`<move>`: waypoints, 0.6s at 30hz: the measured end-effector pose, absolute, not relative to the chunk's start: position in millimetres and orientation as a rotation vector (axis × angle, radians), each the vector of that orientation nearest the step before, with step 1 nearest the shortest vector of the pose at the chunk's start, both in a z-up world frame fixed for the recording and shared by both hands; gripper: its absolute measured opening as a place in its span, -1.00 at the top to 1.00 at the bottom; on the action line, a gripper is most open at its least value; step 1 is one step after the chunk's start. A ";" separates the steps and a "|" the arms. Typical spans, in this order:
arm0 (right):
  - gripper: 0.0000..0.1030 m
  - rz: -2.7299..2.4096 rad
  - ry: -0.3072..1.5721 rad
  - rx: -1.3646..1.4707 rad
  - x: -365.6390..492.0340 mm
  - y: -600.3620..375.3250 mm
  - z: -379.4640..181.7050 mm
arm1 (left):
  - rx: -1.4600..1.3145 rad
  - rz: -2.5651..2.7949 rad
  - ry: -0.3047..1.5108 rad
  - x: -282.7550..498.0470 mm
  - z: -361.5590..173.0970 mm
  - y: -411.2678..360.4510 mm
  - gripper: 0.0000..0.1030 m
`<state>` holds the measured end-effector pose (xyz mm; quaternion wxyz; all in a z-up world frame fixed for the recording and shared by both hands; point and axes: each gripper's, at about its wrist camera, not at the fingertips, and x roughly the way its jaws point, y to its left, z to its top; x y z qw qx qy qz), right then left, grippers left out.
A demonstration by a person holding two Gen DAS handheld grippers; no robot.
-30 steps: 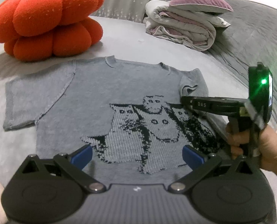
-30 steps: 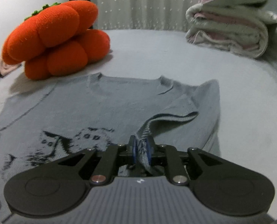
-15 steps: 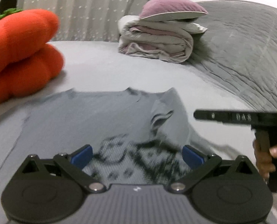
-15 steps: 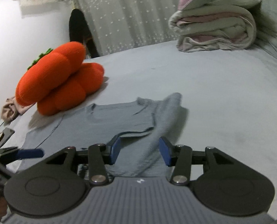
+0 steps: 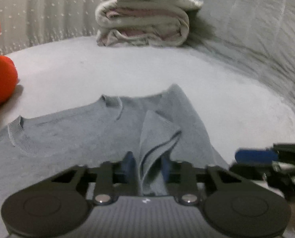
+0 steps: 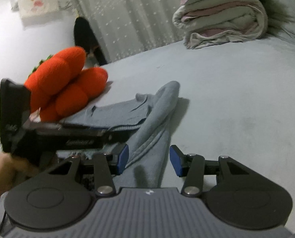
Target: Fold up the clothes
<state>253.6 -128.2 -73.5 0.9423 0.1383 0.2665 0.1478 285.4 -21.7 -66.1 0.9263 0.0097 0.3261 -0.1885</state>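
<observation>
Sweater (image 5: 72, 138), grey knit, one side folded inward; left gripper (image 5: 147, 165) fingers nearly pinching it, right gripper (image 6: 149, 159) fingers apart.

The grey-blue knit sweater (image 5: 72, 134) is a soft, matt fabric with ribbed trim at the collar and along the sleeve hem, a bit fuzzy up close. It lies on a pale grey bed cover (image 5: 127, 65) that looks like smooth, slightly napped cloth, no sheen at all. The orange pumpkin-shaped plush cushion (image 6: 68, 91) has a velvety, fleecy pile. The folded cream and pink quilt bundle (image 6: 222, 13) looks like puffy, padded cotton-ish stuff with stitched edges. The sheer white dotted curtain (image 6: 127, 15) is thin and gauzy. Both tools are matt black plastic with ribbed grey housings, shiny little metal pivot pins and blue rubbery-looking fingertip pads (image 6: 122, 158).
</observation>
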 end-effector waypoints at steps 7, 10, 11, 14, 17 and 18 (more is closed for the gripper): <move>0.02 0.400 0.566 0.224 243.5 -118.7 -65.7 | -0.293 -0.205 0.583 265.1 -71.1 11.3 0.94; 0.02 0.441 0.595 0.194 239.7 -112.4 -65.2 | -0.374 -0.117 0.563 256.0 -73.9 22.0 0.95; 0.02 0.453 0.608 0.189 238.3 -110.5 -64.7 | -0.384 -0.124 0.568 258.8 -74.3 22.3 0.95; 0.02 0.477 0.641 0.176 232.5 -108.3 -61.4 | -0.413 -0.146 0.583 267.1 -75.3 23.0 0.93; 0.02 0.496 0.668 0.184 221.8 -109.3 -55.9 | -0.443 -0.167 0.598 275.4 -76.4 23.7 0.40; 0.02 0.503 0.678 0.189 217.9 -109.5 -54.2 | -0.453 -0.175 0.603 278.1 -76.7 24.0 0.12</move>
